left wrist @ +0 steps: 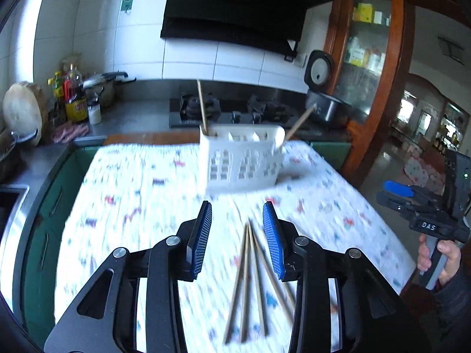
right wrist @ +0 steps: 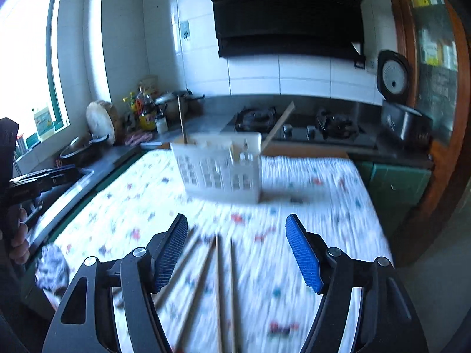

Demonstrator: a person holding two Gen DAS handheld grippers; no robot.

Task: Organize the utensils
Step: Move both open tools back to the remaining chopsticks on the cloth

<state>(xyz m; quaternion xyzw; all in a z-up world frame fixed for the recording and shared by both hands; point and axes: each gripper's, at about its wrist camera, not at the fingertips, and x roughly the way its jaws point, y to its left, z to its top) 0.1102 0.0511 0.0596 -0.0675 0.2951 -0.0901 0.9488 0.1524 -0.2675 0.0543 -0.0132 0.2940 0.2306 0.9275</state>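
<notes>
My left claw point(left wrist: 237, 211) stands partly open with nothing gripped, its ribbed blue pads point(left wrist: 272, 235) apart; my right claw point(right wrist: 237, 223) gapes wider, also empty. Below and between both sets of jaws lie slim wooden chopsticks point(left wrist: 247, 279) fanned on the quilted, speckled cloth of the worktop point(left wrist: 141, 194). Ahead stands a white slotted plastic utensil holder point(left wrist: 243, 158) with two chopsticks leaning in it.

Mid-frame the basket point(left wrist: 241, 158) blocks the way ahead — two sticks point(left wrist: 202, 107) jut above it. Bare worktop point(left wrist: 132, 194) lies open at left; loose chopsticks point(left wrist: 250, 279) clutter the lower centre.
</notes>
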